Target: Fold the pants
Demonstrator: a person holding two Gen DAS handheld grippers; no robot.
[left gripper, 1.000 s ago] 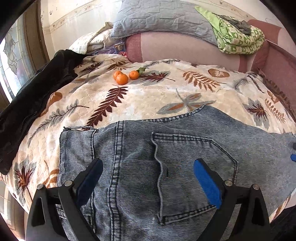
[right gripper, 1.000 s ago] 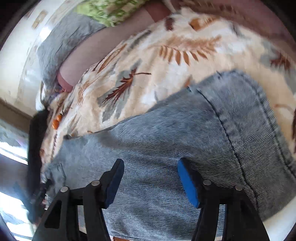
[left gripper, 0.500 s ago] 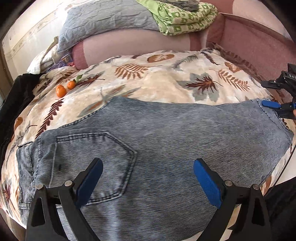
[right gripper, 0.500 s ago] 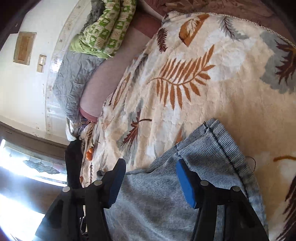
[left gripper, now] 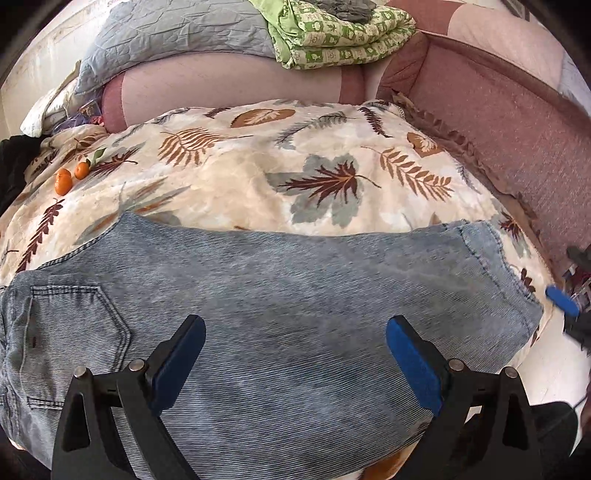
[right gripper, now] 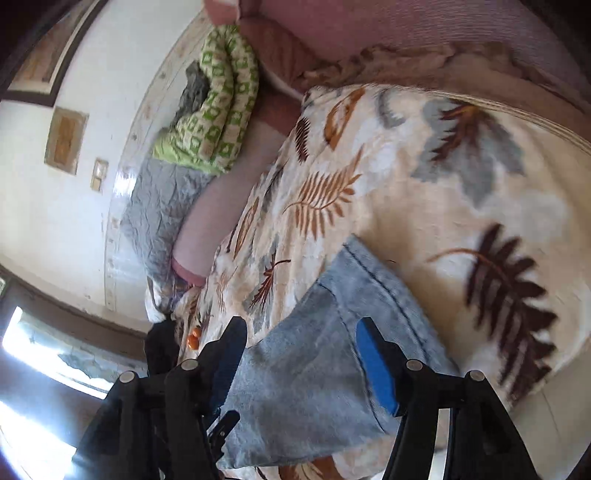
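Observation:
Light blue jeans [left gripper: 295, 280] lie flat along the near edge of a leaf-patterned blanket [left gripper: 325, 173], back pocket [left gripper: 74, 325] at the left, leg hem [left gripper: 491, 251] at the right. My left gripper [left gripper: 295, 354] hovers open over the middle of the leg, with nothing between its pads. My right gripper [right gripper: 299, 354] is open and tilted at the hem end [right gripper: 373, 280]; the denim lies under and between its spread fingers, and the pads do not press on it. In the left wrist view a blue pad of the right gripper [left gripper: 561, 301] shows just past the hem.
Small oranges [left gripper: 68, 177] lie on the blanket at the far left. A grey pillow [left gripper: 166, 37] and a folded green quilt [left gripper: 332, 33] rest on the pink sofa back [left gripper: 498, 122]. A dark garment [left gripper: 14, 162] hangs at the left edge. The blanket drops off just beyond the hem.
My left gripper has slid right along the jeans, from over the pocket to the leg. My right gripper has travelled to the hem end and rolled. Both stayed open.

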